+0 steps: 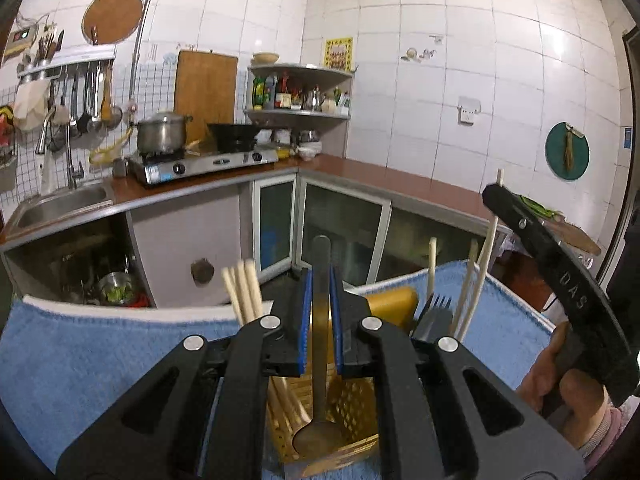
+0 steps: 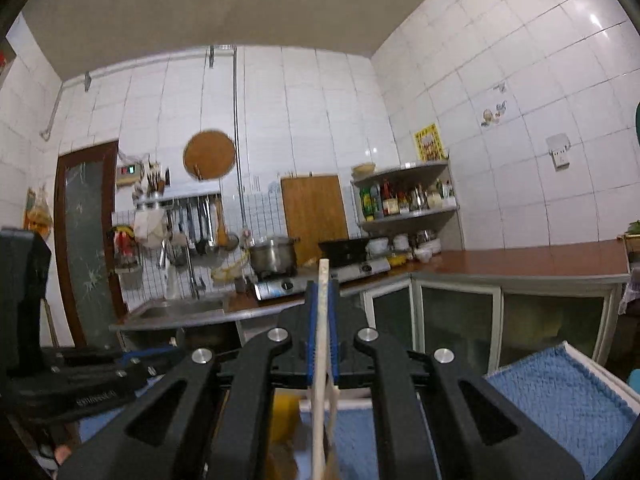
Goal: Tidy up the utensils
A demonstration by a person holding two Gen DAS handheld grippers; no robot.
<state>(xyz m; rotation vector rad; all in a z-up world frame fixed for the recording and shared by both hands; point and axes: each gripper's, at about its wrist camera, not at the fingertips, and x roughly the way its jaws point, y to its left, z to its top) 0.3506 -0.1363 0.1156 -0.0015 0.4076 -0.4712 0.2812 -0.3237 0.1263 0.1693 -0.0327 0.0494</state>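
Left wrist view: showed the left gripper (image 1: 320, 312) pinched on a metal spoon (image 1: 319, 360), blue pads (image 1: 305, 320) tight on its thin handle. Held the spoon straight up, bowl end down, right over a yellow basket (image 1: 352, 404) just below the fingers. Probably gripped that way so the spoon could drop in bowl first and stand up. Also saw wooden chopsticks (image 1: 242, 292) poking up from the basket to the left of the fingers, and a dark fork (image 1: 438, 312) standing on the right. Sat the basket on a blue towel (image 1: 100, 360), maybe to stop it sliding.

Right wrist view: showed the right gripper (image 2: 323, 340) closed on a pale chopstick (image 2: 320, 360), with a second thin stick just beside it lower down. Kept it nearly upright, lower end pointing down past the fingers toward the basket, blurry there. Could not tell if its tip touched anything. Looked like both tools were lined up to put things into the basket.
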